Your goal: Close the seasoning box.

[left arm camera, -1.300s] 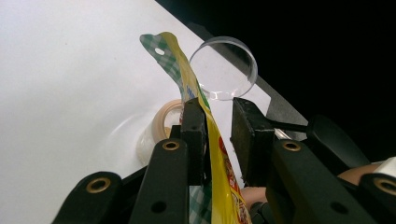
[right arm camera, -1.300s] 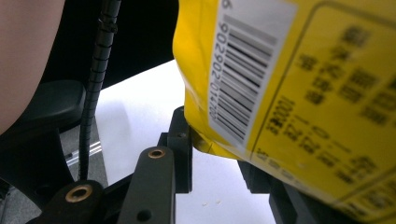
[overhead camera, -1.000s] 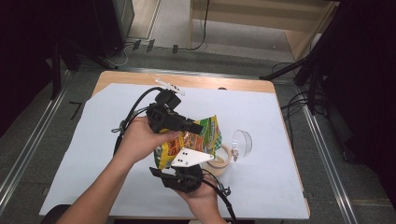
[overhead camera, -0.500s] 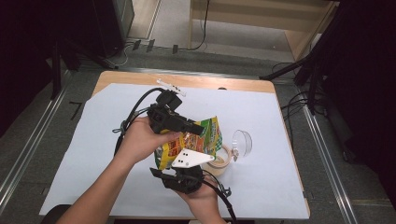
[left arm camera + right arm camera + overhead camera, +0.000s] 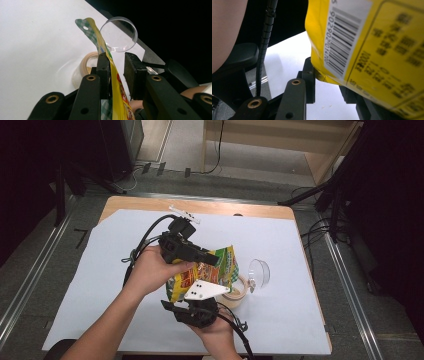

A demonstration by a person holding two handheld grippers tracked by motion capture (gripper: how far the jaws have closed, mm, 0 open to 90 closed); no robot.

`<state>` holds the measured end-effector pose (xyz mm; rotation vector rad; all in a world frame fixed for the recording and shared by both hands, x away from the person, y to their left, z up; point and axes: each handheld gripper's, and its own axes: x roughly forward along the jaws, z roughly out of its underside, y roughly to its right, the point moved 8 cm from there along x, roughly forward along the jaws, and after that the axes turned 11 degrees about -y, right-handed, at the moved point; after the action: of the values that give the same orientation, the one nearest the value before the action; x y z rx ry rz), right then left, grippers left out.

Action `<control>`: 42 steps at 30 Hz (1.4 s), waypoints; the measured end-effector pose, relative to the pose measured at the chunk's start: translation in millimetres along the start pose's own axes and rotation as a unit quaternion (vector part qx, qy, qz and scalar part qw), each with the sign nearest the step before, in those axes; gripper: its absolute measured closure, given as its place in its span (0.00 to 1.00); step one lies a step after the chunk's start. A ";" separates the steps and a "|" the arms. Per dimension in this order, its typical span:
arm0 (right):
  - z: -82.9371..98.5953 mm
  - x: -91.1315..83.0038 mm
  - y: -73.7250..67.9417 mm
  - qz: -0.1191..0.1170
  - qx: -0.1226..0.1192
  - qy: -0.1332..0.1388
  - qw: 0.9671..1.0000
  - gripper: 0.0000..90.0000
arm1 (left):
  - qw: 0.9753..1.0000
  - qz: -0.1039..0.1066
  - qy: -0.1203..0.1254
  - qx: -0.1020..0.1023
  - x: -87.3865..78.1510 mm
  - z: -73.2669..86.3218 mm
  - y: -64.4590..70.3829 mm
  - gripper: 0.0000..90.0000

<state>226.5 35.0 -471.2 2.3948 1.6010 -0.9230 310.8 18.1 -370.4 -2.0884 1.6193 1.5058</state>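
- In the left gripper view the two black jaws stand a little apart with the top edge of the yellow snack bag (image 5: 110, 65) running up between them; the bag lies against the left-hand jaw, while a clear gap shows between it and the right-hand jaw, so the jaws are not closed on it
- In the right gripper view the bag's (image 5: 372, 50) lower corner, with its barcode, sits between that gripper's jaws at the centre of the frame; the far jaw is mostly hidden behind the bag, so I cannot tell whether the jaws pinch it or merely bracket it
- In the high view the left gripper (image 5: 212, 259) sits just left of centre, its tips at the bag's upper edge, held by the left hand (image 5: 152, 270)
- The right gripper (image 5: 200, 302) lies below centre under its grey plate, at the bag's bottom, with the right hand (image 5: 217, 332) beneath it
- The bag (image 5: 222, 265) stands tilted in the middle of the frame, held up off the white sheet (image 5: 100, 270) between the two grippers
- Just right of the bag a roll of tape (image 5: 235, 290) lies flat on the sheet, and a clear round lid (image 5: 260, 270) stands beside it; in the left gripper view the roll (image 5: 86, 63) shows at centre left and the lid (image 5: 120, 33) near the top
- The wooden table (image 5: 150, 202) edge shows along the sheet's upper side
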 end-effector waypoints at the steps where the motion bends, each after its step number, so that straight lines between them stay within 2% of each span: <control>1: -0.2 -0.7 0.3 0.001 -0.001 -0.002 1.000 0.78 | 1.000 0.000 0.003 0.001 -0.3 -0.6 -0.3 0.83; 9: -2.1 -2.3 3.1 0.003 0.001 -0.003 1.000 0.78 | 1.000 -0.002 0.006 0.000 0.0 -3.4 -2.9 0.83; 29: 1.3 -1.4 8.7 0.003 0.018 0.002 1.000 0.78 | 1.000 -0.008 0.008 0.010 4.3 -6.5 1.8 0.83; 42: -6.9 -5.6 4.4 0.003 0.009 0.003 1.000 0.78 | 1.000 -0.009 0.026 0.008 -4.8 -8.5 1.3 0.82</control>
<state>231.7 31.4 -463.5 2.4152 1.5938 -0.9331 315.4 15.7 -362.0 -2.1454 1.6195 1.4396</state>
